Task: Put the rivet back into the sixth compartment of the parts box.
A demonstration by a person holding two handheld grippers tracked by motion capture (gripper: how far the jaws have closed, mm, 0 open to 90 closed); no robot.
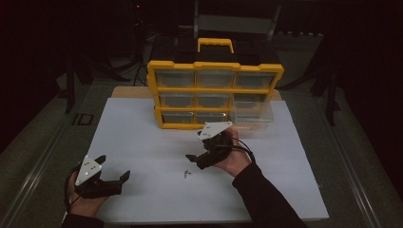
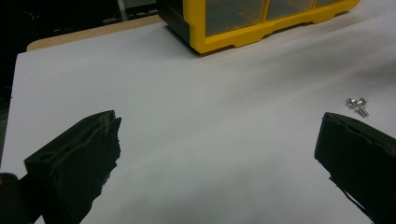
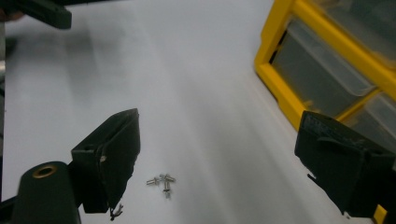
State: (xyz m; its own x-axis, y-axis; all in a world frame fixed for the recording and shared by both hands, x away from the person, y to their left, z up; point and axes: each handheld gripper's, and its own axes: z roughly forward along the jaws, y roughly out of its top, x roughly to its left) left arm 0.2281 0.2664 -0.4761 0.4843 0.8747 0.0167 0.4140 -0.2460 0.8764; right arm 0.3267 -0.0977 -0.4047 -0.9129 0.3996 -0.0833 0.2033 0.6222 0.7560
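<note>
Silver screws (image 1: 187,174) lie loose at lower centre of the white table (image 1: 142,142); we see our right gripper (image 1: 199,154) spread wide above them, empty, and left gripper (image 1: 114,176) likewise agape, lower left.

- No text, label, brand, number or sign can be read anywhere.
- The yellow drawer organizer (image 1: 215,95) bears no lettering that can be made out; its clear drawer fronts are unmarked.
- The grey plates on the grippers carry only small dark dots, too small to read.
</note>
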